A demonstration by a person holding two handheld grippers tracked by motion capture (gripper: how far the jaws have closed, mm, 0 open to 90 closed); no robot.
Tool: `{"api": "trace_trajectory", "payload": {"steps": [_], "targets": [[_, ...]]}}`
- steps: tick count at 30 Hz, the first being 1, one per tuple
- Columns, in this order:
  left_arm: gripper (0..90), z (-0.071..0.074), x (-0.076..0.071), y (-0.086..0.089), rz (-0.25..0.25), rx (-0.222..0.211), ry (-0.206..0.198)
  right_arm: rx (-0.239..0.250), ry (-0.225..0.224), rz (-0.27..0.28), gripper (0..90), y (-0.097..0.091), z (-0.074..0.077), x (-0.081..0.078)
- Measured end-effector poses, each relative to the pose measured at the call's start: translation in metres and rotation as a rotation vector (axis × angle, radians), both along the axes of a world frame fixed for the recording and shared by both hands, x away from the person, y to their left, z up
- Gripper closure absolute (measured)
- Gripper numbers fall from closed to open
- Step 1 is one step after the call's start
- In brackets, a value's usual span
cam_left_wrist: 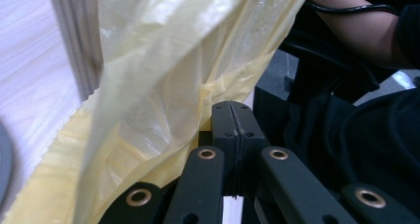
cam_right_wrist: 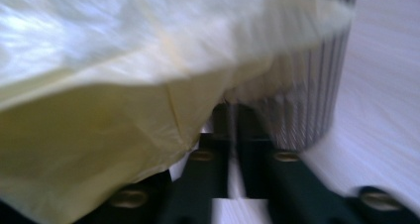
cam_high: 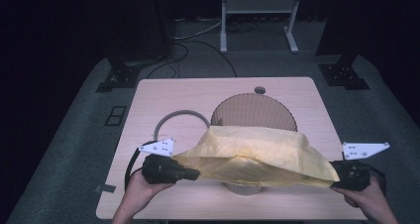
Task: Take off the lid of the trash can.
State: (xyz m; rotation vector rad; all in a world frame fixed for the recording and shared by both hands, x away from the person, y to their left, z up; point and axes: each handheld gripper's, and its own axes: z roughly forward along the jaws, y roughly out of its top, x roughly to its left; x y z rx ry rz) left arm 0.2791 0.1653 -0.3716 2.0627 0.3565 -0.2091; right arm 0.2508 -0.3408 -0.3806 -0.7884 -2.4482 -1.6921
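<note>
I stretch a yellow plastic bag (cam_high: 257, 154) between my two claws above a ribbed grey bin (cam_high: 253, 112) that stands upright on the wooden counter (cam_high: 198, 92). The bag is spread wide and sags over the near half of the bin's mouth, its far edge draped on the rim, while the far half of the opening stays uncovered. My left claw (cam_high: 194, 174) sits to the left of the bin, near its base, its jaws pressed flat together on the bag's left corner; in the left gripper view (cam_left_wrist: 232, 130) the pads meet with the thin film pinched between them and the rest of the bag billowing up toward the bin's ribbed wall. My right claw (cam_high: 336, 177) is to the right of the bin, at the counter's near right edge, meeting the bag's right corner. In the right gripper view (cam_right_wrist: 230, 130) its jaws stand nearly together, with the bag hanging over them from the left and the bin's wall just behind, but the picture is blurred and I cannot tell whether the film is pinched there. A grey ring (cam_high: 181, 122) lies flat on the counter, just left of the bin and beyond my left claw.
</note>
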Motion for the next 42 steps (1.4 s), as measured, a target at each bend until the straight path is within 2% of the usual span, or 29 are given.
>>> {"api": "trace_trajectory", "payload": {"steps": [1, 2, 3, 6, 9, 12, 15, 19, 24, 28, 30, 33, 35, 36, 39, 42], "targets": [[89.7, -0.001, -0.002, -0.003, -0.008, 0.006, -0.005, -0.026, -0.015, -0.024, 69.7, -0.003, 0.006, -0.002], [89.7, -0.001, -0.002, -0.003, -0.008, 0.006, -0.005, -0.026, -0.015, -0.024, 69.7, -0.003, 0.006, -0.002], [89.7, -0.001, -0.002, -0.004, -0.025, 0.005, -0.003, -0.029, -0.03, -0.063, 69.1, -0.013, 0.011, -0.001], [89.7, -0.001, -0.003, -0.005, -0.03, 0.013, -0.008, -0.018, -0.06, -0.123, 66.8, -0.032, 0.023, 0.001], [89.7, -0.001, -0.003, -0.006, -0.035, 0.008, -0.005, 0.021, -0.114, -0.151, 63.3, -0.046, 0.045, -0.003], [89.6, 0.001, -0.004, -0.007, -0.042, 0.008, -0.007, 0.056, -0.169, -0.141, 59.4, -0.05, 0.071, -0.008], [89.6, 0.002, -0.005, -0.01, -0.049, 0.012, -0.011, 0.072, -0.207, -0.114, 56.9, -0.046, 0.093, -0.012], [89.6, 0.003, -0.008, -0.012, -0.056, 0.014, -0.016, 0.082, -0.229, -0.063, 52.8, -0.035, 0.109, -0.017], [89.7, 0.004, -0.009, -0.011, -0.054, 0.012, -0.017, 0.1, -0.246, -0.024, 46.4, -0.024, 0.11, -0.023], [89.7, 0.005, -0.009, -0.009, -0.054, 0.016, -0.017, 0.106, -0.211, 0.006, 40.3, -0.019, 0.096, -0.024], [89.7, 0.006, -0.01, -0.009, -0.054, 0.015, -0.017, 0.11, -0.21, 0.02, 35.9, -0.018, 0.092, -0.026], [89.6, 0.006, -0.01, -0.01, -0.057, 0.013, -0.017, 0.079, -0.219, 0.037, 31.9, -0.012, 0.086, -0.029], [89.7, 0.006, -0.011, -0.012, -0.06, 0.012, -0.018, 0.038, -0.232, 0.032, 31.8, -0.006, 0.084, -0.03], [89.7, 0.006, -0.011, -0.012, -0.06, 0.012, -0.018, 0.038, -0.232, 0.032, 31.8, -0.006, 0.084, -0.03], [89.6, 0.007, -0.011, -0.012, -0.065, 0.012, -0.02, 0.003, -0.256, 0.023, 42.6, 0.003, 0.083, -0.03], [89.7, 0.007, -0.01, -0.012, -0.067, 0.012, -0.023, -0.014, -0.254, 0.014, 43.2, 0.006, 0.083, -0.027]]}}
